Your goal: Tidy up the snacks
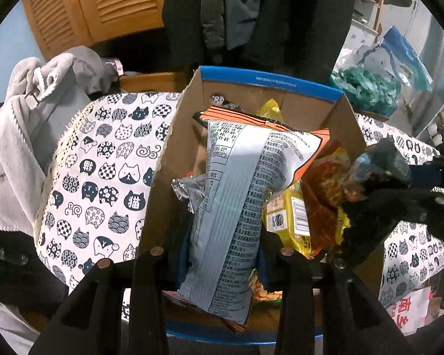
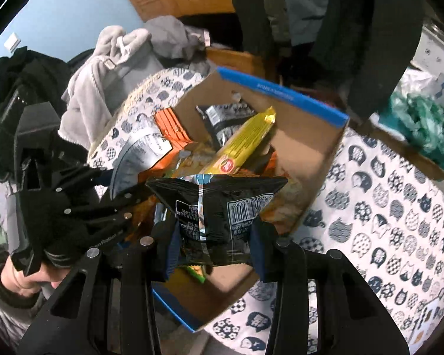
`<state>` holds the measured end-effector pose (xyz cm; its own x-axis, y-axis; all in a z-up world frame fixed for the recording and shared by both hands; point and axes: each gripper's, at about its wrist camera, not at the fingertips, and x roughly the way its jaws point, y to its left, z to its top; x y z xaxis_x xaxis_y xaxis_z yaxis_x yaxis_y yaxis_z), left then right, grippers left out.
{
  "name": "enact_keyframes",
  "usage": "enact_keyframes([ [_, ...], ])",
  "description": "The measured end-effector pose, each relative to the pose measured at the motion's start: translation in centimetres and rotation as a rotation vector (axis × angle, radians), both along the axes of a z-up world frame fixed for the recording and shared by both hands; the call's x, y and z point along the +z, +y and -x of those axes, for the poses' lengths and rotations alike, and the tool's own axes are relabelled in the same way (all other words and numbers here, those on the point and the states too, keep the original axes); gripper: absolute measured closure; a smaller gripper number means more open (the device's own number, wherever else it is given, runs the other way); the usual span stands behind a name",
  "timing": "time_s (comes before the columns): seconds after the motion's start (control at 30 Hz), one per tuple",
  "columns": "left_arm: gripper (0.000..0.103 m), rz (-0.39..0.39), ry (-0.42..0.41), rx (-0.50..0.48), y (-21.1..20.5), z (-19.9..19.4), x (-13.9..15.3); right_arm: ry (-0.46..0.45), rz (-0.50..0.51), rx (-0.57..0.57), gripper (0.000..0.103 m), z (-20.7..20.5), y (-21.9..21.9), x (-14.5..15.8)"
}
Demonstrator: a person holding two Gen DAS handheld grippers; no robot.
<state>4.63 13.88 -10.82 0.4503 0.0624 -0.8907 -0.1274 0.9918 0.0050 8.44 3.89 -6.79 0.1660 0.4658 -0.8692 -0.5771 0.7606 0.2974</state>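
Observation:
A cardboard box with a blue rim (image 1: 269,81) (image 2: 284,93) stands on the cat-print tablecloth and holds several snack packs. My left gripper (image 1: 222,269) is shut on a large white-and-orange chip bag (image 1: 236,183), held over the box; the bag also shows in the right wrist view (image 2: 145,151). My right gripper (image 2: 213,251) is shut on a small black snack pack (image 2: 219,207), held above the box's near side. In the left wrist view that gripper (image 1: 379,195) is at the right over the box. A yellow pack (image 2: 245,142) and a red-orange pack (image 1: 322,189) lie inside.
The cat-print tablecloth (image 1: 103,177) (image 2: 384,207) covers the table around the box. Grey fleece clothing (image 1: 29,118) is piled at the left. A green plastic bag (image 1: 367,88) sits at the back right. Dark coats (image 1: 251,14) hang behind.

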Motion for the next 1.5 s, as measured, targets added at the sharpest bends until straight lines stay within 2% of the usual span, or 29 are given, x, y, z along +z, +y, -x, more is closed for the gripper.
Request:
enact_keyframes([
  [0.07,0.063,-0.007,0.001,0.011,0.0,0.1,0.2,0.017,0.005,0.000,0.062,0.0,0.2,-0.6],
  [0.13,0.056,-0.015,-0.012,0.019,0.0,0.2,0.5,0.038,0.006,-0.004,0.061,-0.1,0.2,-0.9],
  [0.2,0.038,-0.030,-0.030,0.036,0.2,0.5,0.9,0.049,0.002,-0.014,0.057,-0.2,0.1,-1.0],
  [0.23,0.035,-0.036,-0.040,0.048,0.4,0.6,1.1,0.045,-0.002,-0.022,0.049,-0.3,-0.1,-0.8],
  [0.27,0.034,-0.039,-0.047,0.055,0.6,0.7,1.2,0.036,-0.009,-0.033,0.039,-0.3,-0.3,-0.6],
  [0.33,0.034,-0.039,-0.049,0.072,0.9,0.9,1.4,0.017,-0.026,-0.053,0.034,-0.3,-0.8,0.1],
  [0.5,0.033,-0.001,-0.097,0.091,1.0,2.1,2.9,-0.037,-0.053,-0.104,0.032,-0.3,-2.6,2.3],
  [0.6,0.022,-0.011,-0.152,0.075,0.3,2.9,4.4,-0.108,-0.045,-0.132,0.030,0.3,-3.9,4.1],
  [0.8,0.021,0.014,-0.227,0.036,-1.3,4.5,6.6,-0.281,-0.025,-0.168,0.023,3.0,-6.3,7.4],
  [0.93,0.016,-0.001,-0.279,0.018,-2.3,5.7,7.6,-0.333,-0.021,-0.183,0.023,4.4,-7.7,8.4],
  [1.03,0.015,-0.017,-0.305,0.000,-2.8,6.3,8.0,-0.378,-0.007,-0.193,0.022,5.6,-8.8,8.9],
  [1.2,0.015,0.007,-0.314,0.001,-2.8,7.0,8.2,-0.413,-0.003,-0.210,0.022,7.1,-10.6,9.2],
  [1.5,0.015,-0.001,-0.345,-0.001,-3.4,8.3,8.3,-0.439,-0.007,-0.233,0.022,8.1,-12.7,9.3],
])
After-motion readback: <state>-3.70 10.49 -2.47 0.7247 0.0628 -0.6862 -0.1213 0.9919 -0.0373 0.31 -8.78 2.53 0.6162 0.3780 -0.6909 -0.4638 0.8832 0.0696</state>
